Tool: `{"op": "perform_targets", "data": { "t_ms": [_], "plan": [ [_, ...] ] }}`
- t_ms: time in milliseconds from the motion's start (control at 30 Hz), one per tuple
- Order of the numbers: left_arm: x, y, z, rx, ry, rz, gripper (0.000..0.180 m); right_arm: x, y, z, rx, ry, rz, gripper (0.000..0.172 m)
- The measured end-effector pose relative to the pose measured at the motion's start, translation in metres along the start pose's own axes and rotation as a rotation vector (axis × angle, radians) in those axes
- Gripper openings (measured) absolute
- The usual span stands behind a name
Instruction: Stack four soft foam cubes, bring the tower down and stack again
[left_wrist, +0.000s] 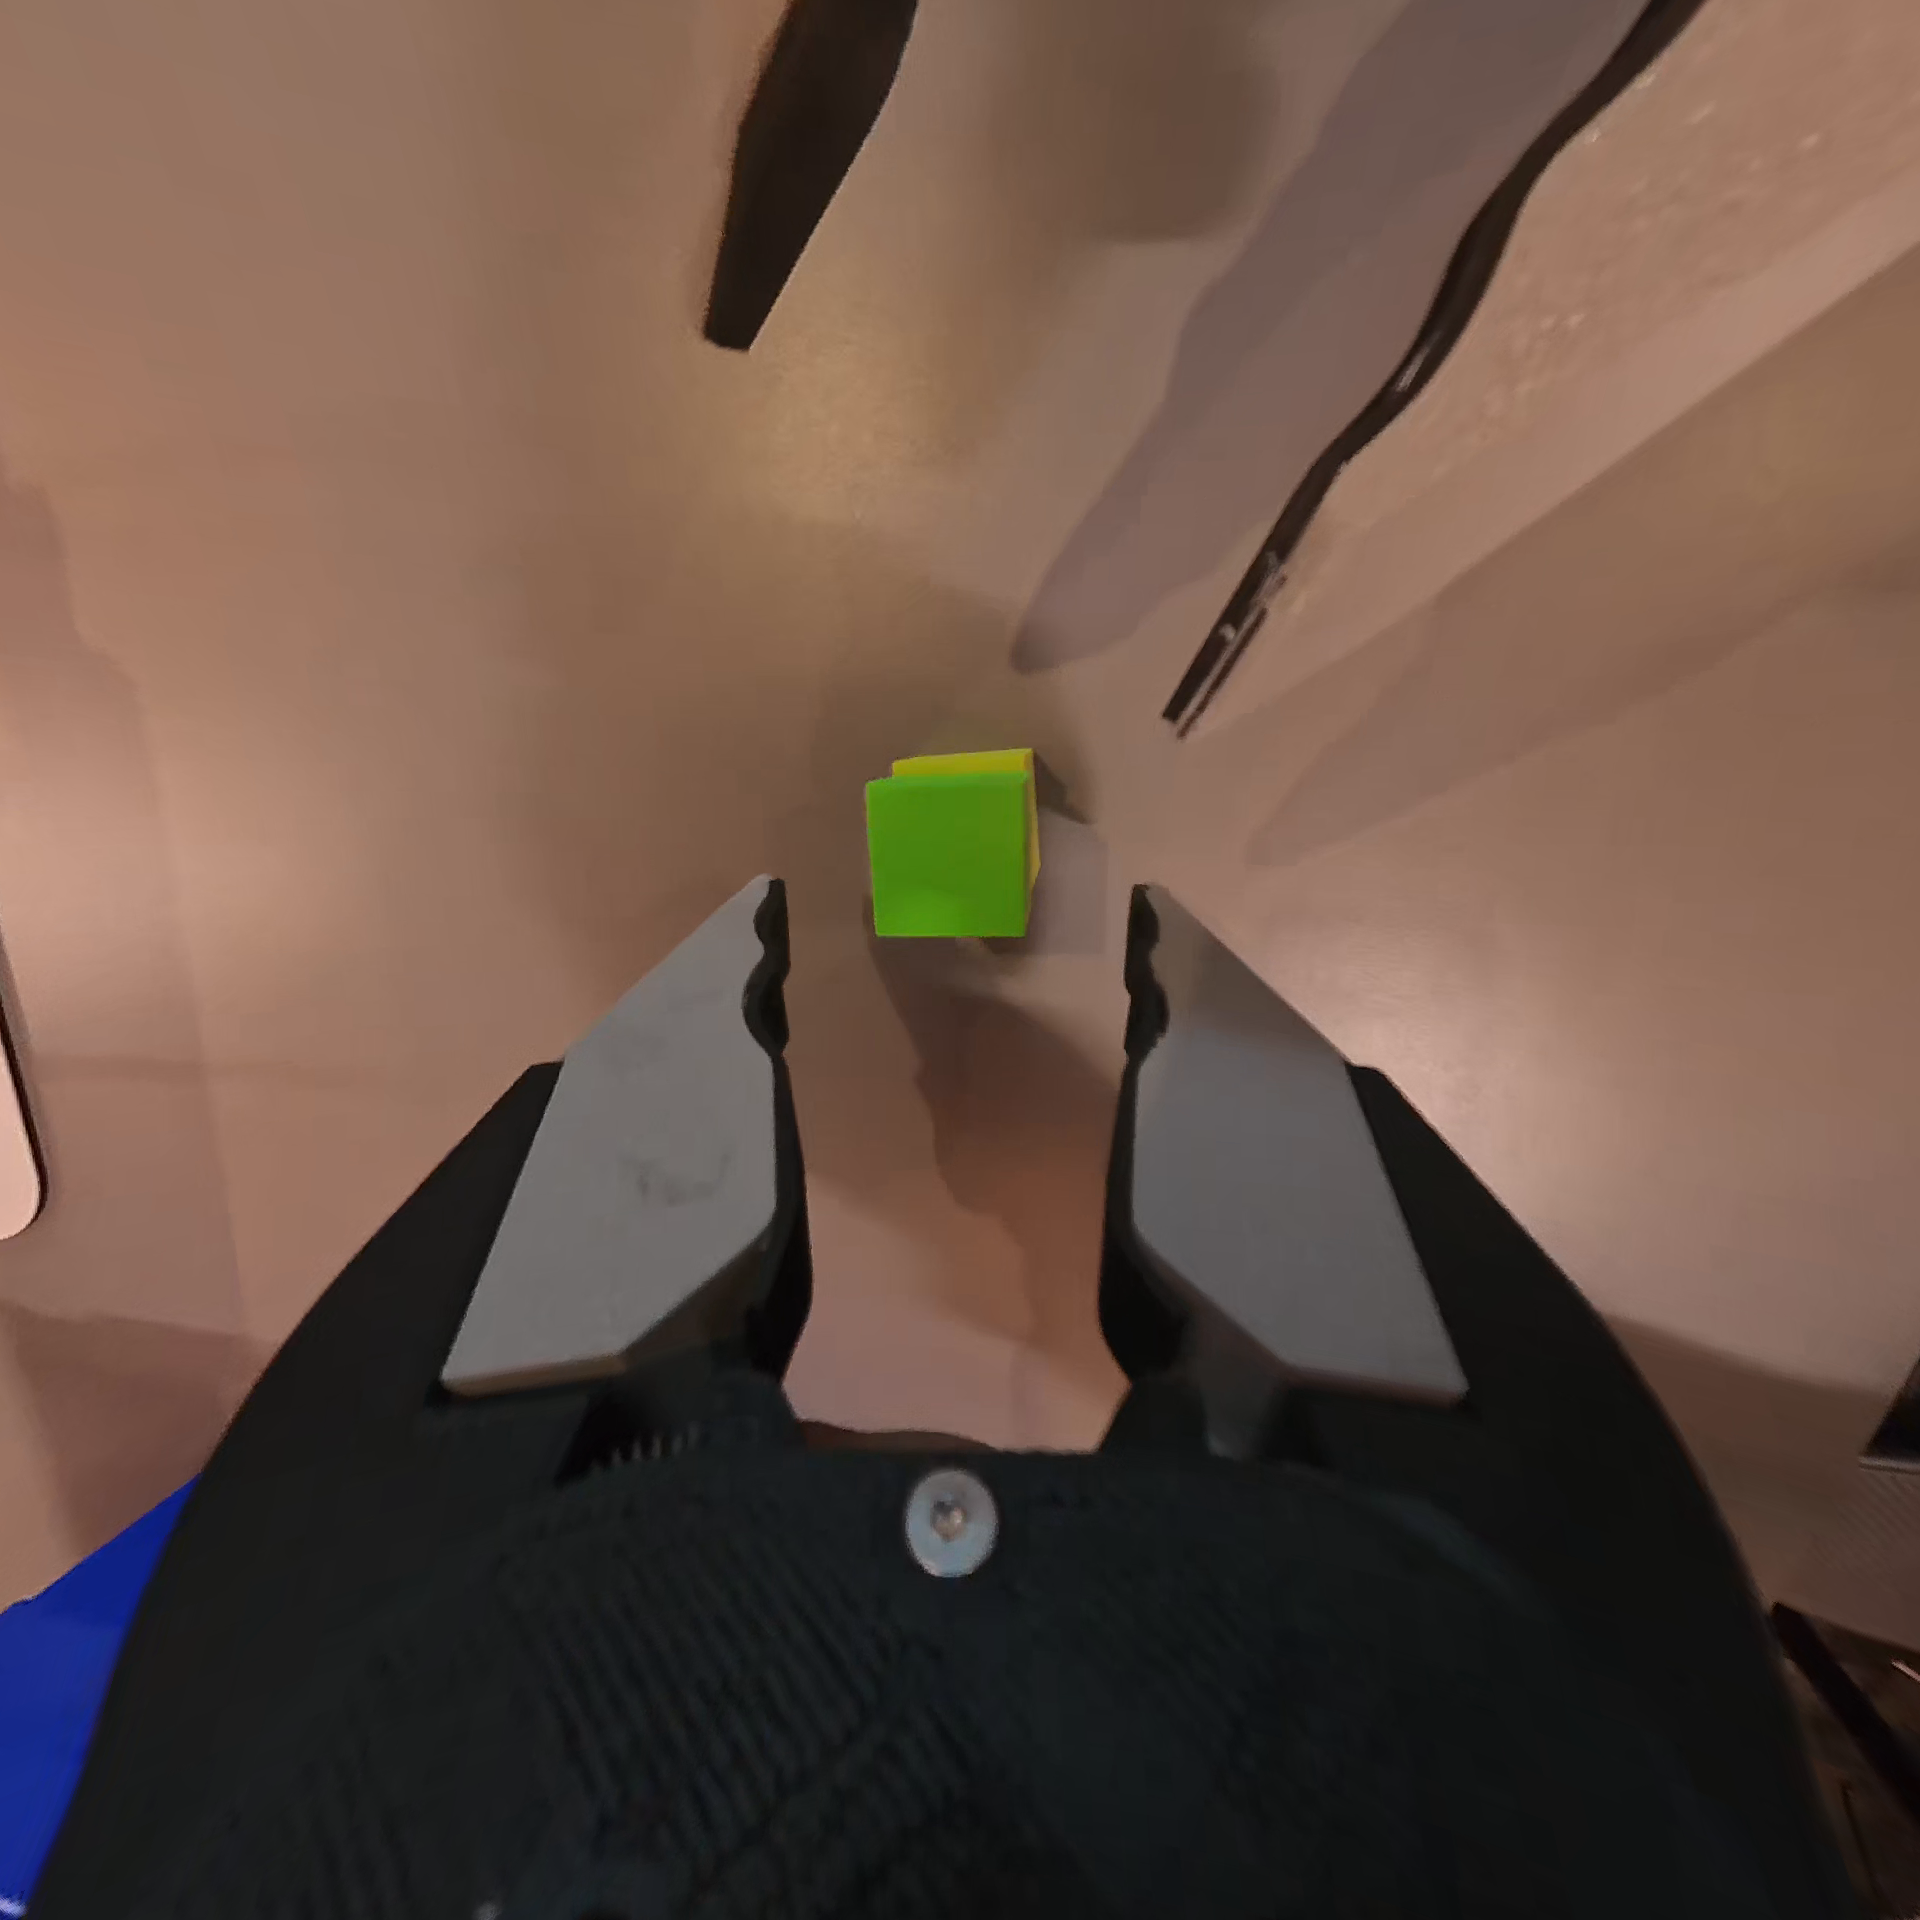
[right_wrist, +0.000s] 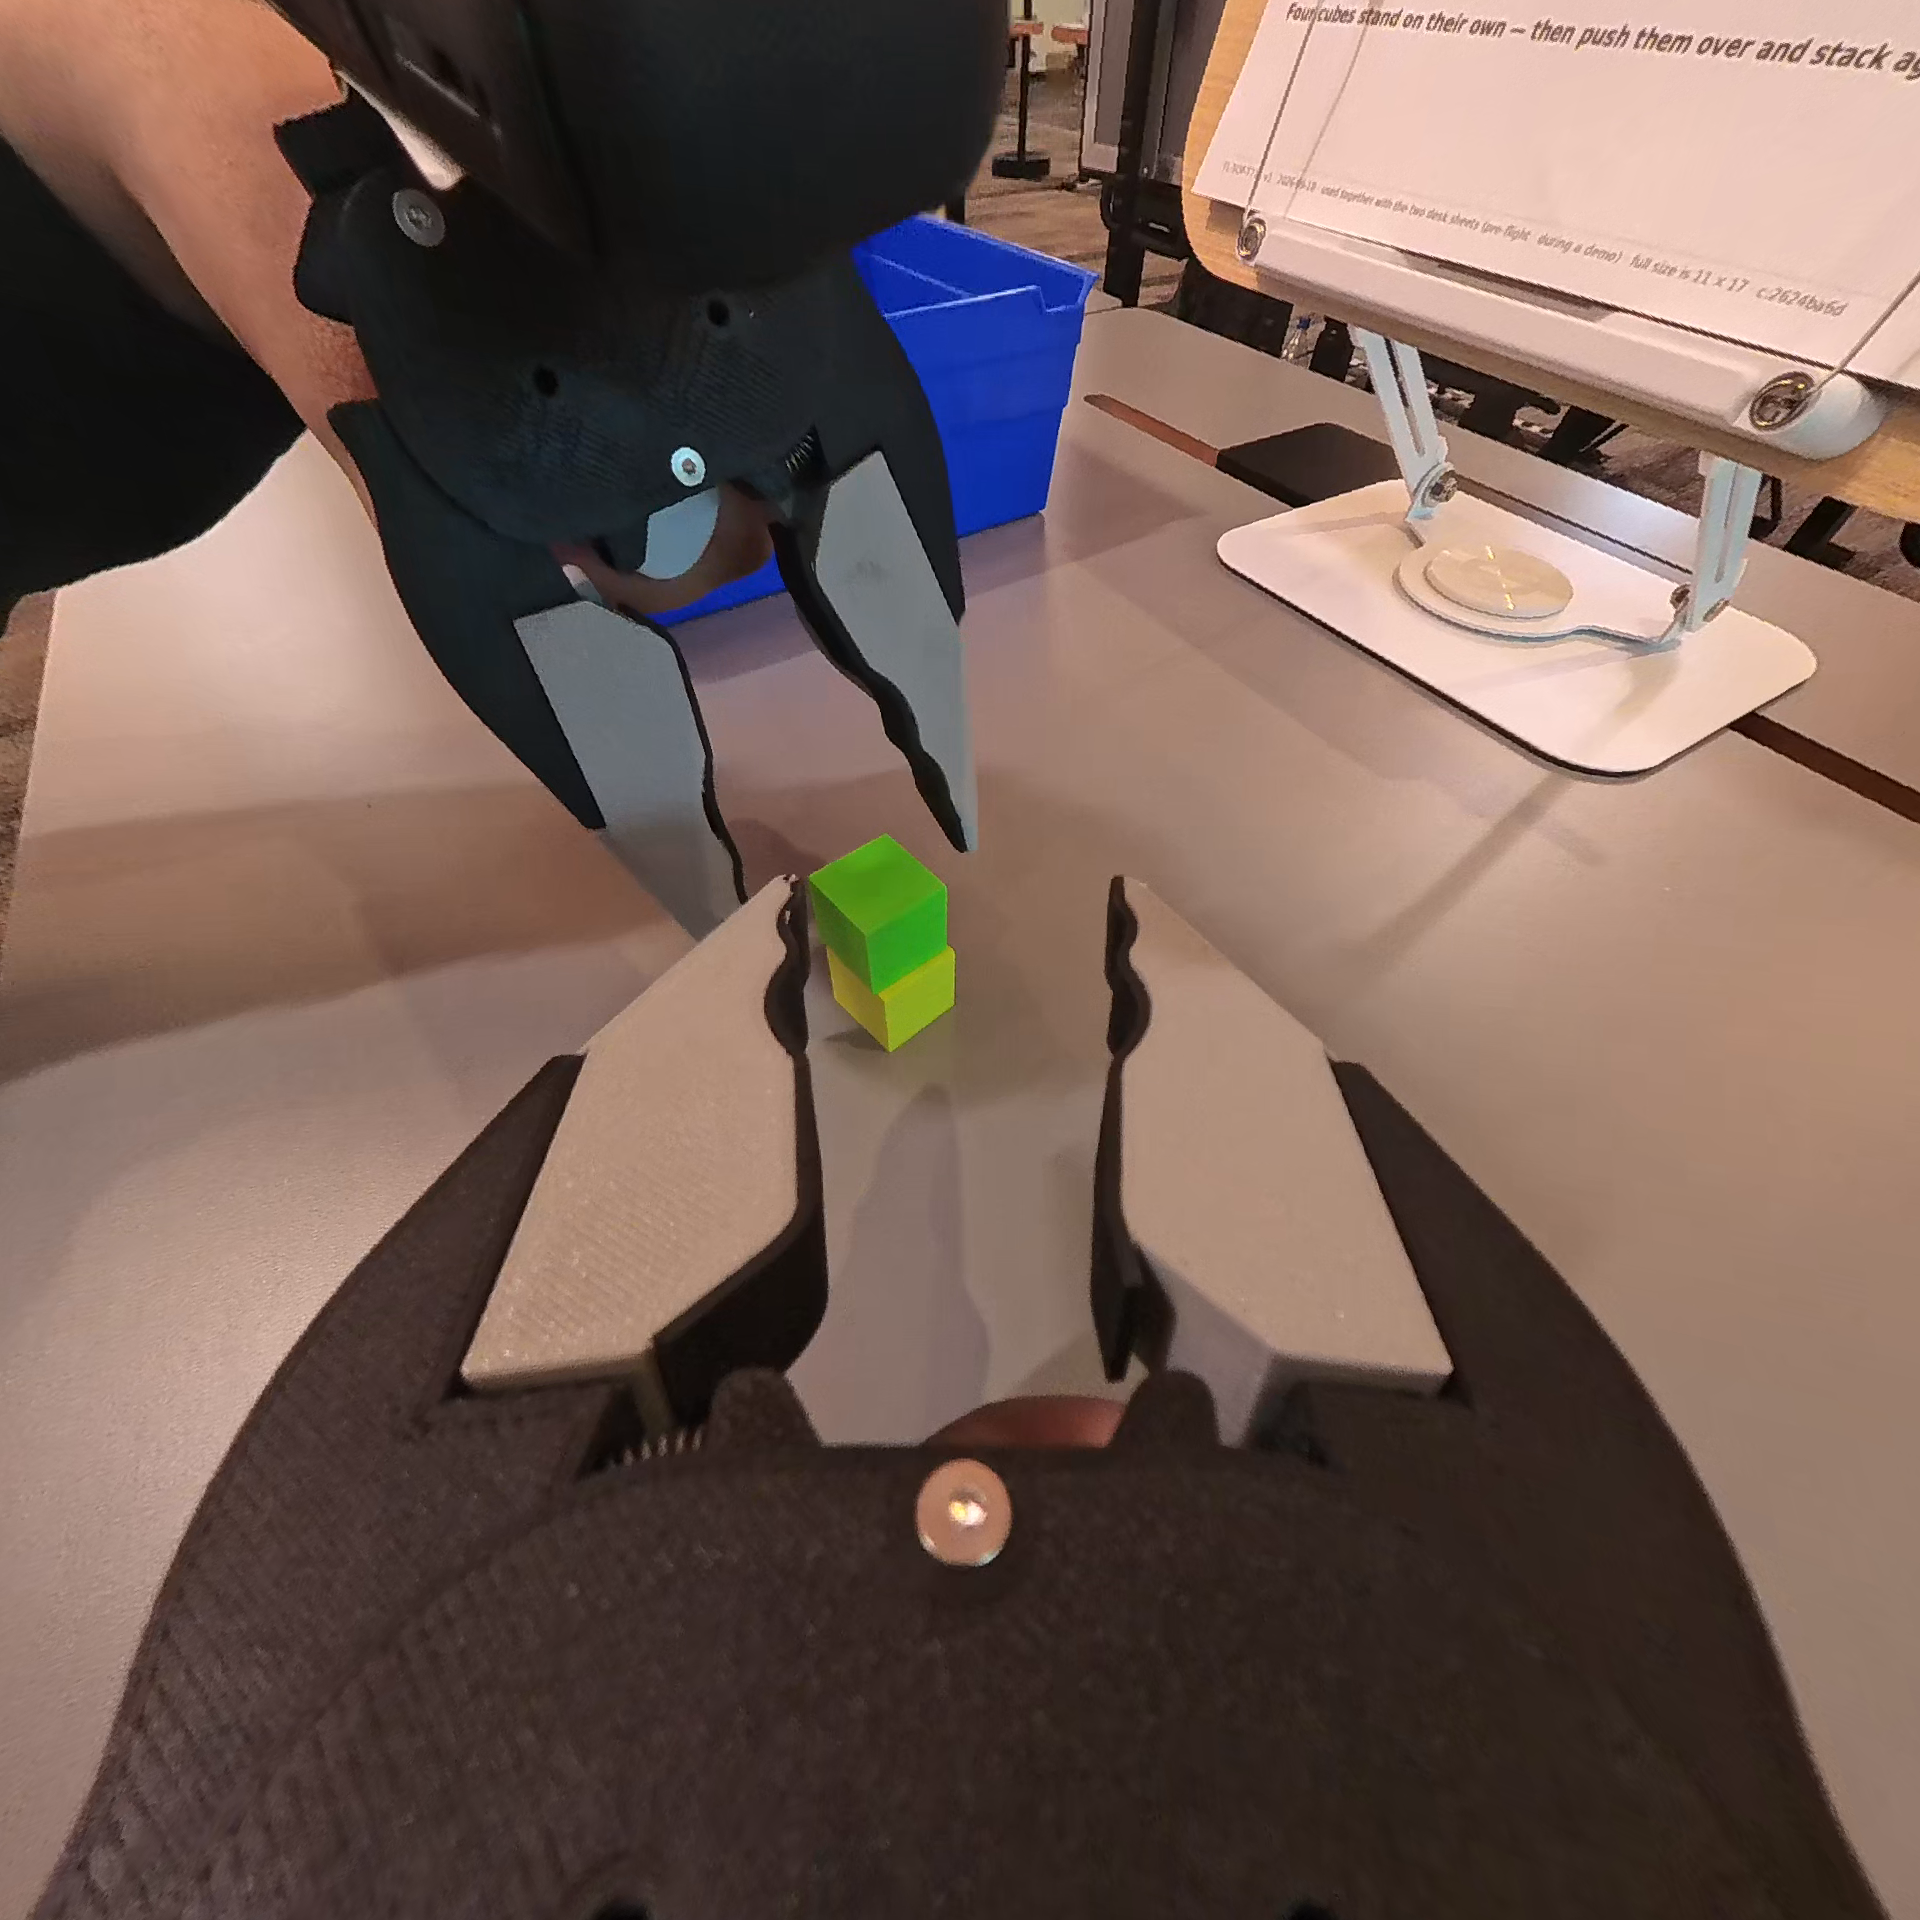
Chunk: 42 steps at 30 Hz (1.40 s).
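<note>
A green foam cube (right_wrist: 878, 910) is seen set squarely on a yellow foam cube (right_wrist: 896, 1001), the pair standing free on the grey tabletop (right_wrist: 1351, 987), well in from its edges; two of the four levels are judged built. The left claw (right_wrist: 847, 868) is held spread just above and behind the green cube, neither fingertip touching it, which is read as a release made so the cube rests under its own weight. The right claw (right_wrist: 956, 894) is also spread and empty, held low on the near side with the stack just beyond its fingertips. No other cubes are seen in either view. A blue bin (right_wrist: 987, 343) stands toward the far edge and a white document stand (right_wrist: 1507, 613) toward the far right corner; open tabletop is left on all sides of the stack for withdrawal.
</note>
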<state>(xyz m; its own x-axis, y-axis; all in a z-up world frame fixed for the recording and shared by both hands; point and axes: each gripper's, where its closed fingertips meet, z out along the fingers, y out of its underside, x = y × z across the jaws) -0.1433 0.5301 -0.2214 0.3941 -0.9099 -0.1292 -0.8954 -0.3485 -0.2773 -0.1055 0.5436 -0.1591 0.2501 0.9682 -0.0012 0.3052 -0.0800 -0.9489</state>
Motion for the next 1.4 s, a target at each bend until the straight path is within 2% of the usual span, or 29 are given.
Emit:
{"op": "perform_targets", "data": {
  "t_ms": [167,267,367,500,800,933,1033,1400],
  "plan": [
    [0.002,0.005,0.002,-0.003,0.004,-0.006,0.064,0.001,0.004,0.001,-0.017,0.000,0.003,0.055],
    [0.002,0.009,0.002,0.000,0.006,-0.013,0.061,0.003,0.013,0.004,-0.063,0.005,0.008,0.047],
    [0.000,0.013,0.000,0.004,0.001,-0.025,0.050,0.009,0.026,0.007,-0.137,0.037,-0.003,0.031],
    [-0.004,0.019,0.002,0.001,-0.015,-0.038,0.030,0.013,0.042,0.012,-0.218,0.066,-0.019,0.020],
    [-0.002,0.022,0.008,0.050,-0.008,-0.058,0.013,0.007,0.056,0.025,-0.293,0.086,-0.106,0.016],
    [0.001,0.021,0.007,0.074,0.001,-0.042,0.000,0.004,0.057,0.029,-0.310,0.084,-0.128,0.008],
    [0.003,0.018,0.006,0.082,0.011,-0.033,0.000,0.002,0.058,0.032,-0.322,0.083,-0.141,0.002],
    [0.007,0.016,0.015,0.064,0.026,-0.020,0.000,0.003,0.062,0.039,-0.347,0.073,-0.135,0.004]
  ]
}}
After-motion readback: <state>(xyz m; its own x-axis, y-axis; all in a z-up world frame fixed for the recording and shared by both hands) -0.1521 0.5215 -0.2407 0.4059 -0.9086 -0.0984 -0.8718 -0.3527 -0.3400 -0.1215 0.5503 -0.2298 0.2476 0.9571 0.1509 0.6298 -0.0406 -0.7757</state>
